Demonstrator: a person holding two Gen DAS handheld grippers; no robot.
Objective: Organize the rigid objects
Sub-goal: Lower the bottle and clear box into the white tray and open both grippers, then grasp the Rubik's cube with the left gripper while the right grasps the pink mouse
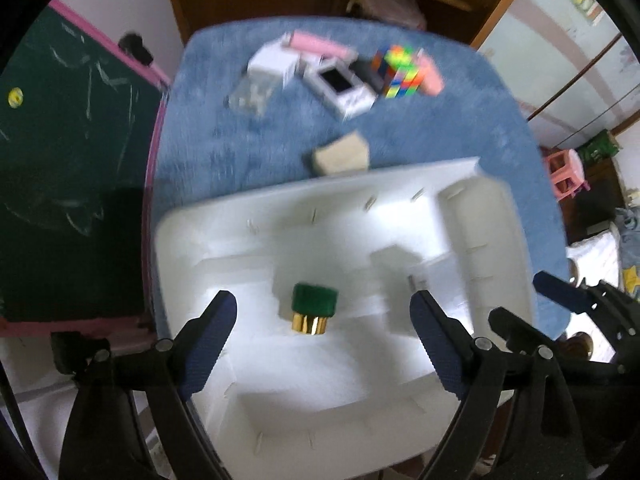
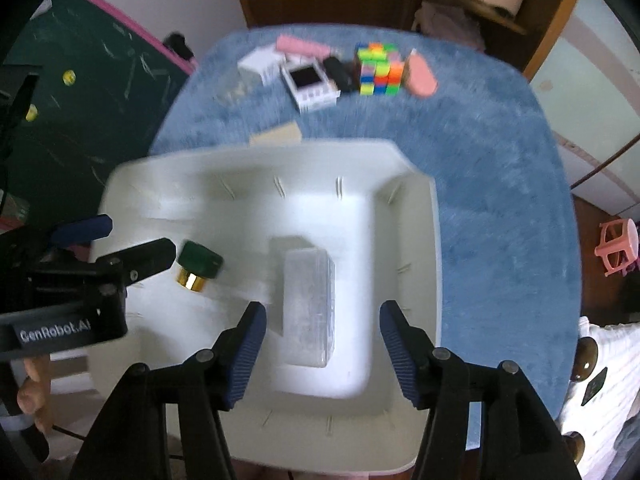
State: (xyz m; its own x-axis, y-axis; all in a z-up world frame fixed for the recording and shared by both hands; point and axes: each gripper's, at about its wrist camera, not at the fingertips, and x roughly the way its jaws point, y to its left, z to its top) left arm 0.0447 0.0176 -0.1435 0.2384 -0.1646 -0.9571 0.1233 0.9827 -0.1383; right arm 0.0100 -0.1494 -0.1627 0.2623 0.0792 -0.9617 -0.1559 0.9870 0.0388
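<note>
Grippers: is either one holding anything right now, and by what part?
Nothing is held. The left gripper stands open above the green-capped bottle, and the right gripper open above the clear box; both lie in the white bin.

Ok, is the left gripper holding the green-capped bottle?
No, the left gripper is open, and the green-capped bottle lies loose in the white bin below it.
</note>
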